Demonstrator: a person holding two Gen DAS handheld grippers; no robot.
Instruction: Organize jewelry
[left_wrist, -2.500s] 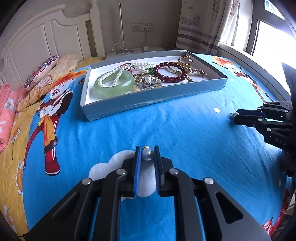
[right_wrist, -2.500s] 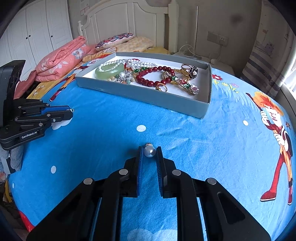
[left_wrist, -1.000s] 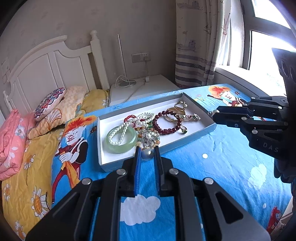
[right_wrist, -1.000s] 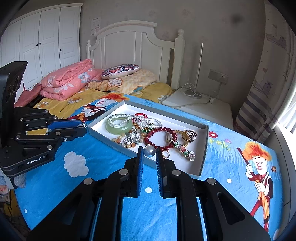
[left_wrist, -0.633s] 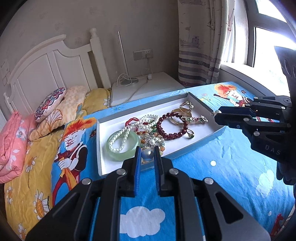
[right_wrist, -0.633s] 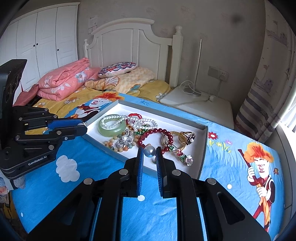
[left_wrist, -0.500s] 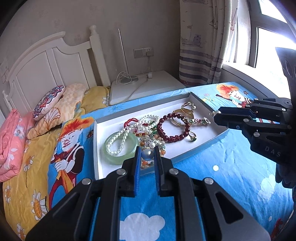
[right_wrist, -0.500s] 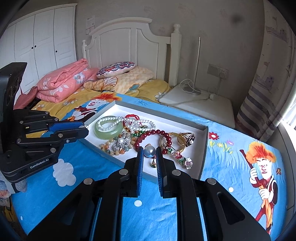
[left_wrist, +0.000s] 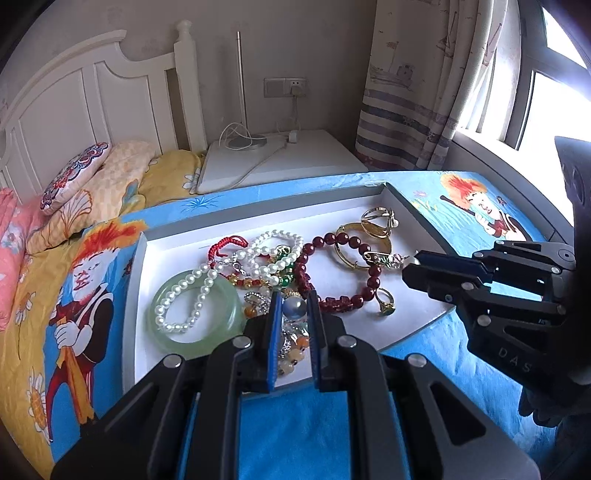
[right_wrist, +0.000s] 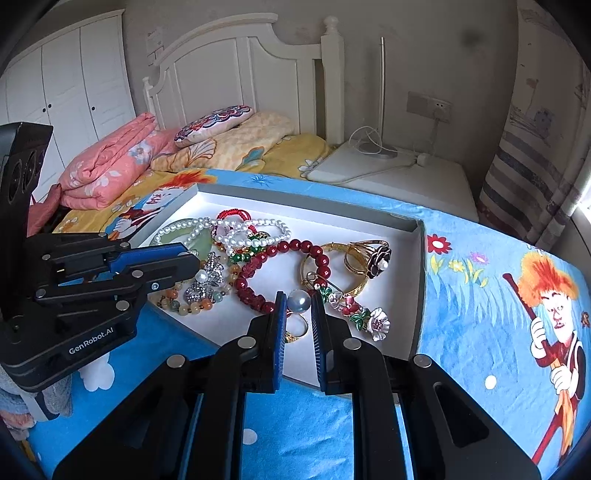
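Observation:
A grey-blue box with a white floor (left_wrist: 173, 236) (right_wrist: 369, 218) lies on the bed and holds jewelry: a green jade bangle (left_wrist: 225, 325), a white pearl necklace (left_wrist: 258, 254), a dark red bead bracelet (left_wrist: 332, 299) (right_wrist: 255, 273), gold rings (left_wrist: 376, 221) and a flower brooch (right_wrist: 376, 321). My left gripper (left_wrist: 293, 308) is shut on a grey pearl earring (left_wrist: 294, 307) above the box's front middle. My right gripper (right_wrist: 298, 301) is shut on a matching pearl earring (right_wrist: 298, 300) above the box's front right part. Each gripper shows in the other's view.
The bed has a blue cartoon sheet (left_wrist: 314, 424). A white nightstand (left_wrist: 273, 162) with a lamp base and cables stands behind the box. Pillows (right_wrist: 214, 122) and a pink folded quilt (right_wrist: 110, 158) lie by the headboard. A curtain and window are at the right.
Both grippers, each still holding its pearl earring, rose off the sheet and moved forward, and now hang over the box.

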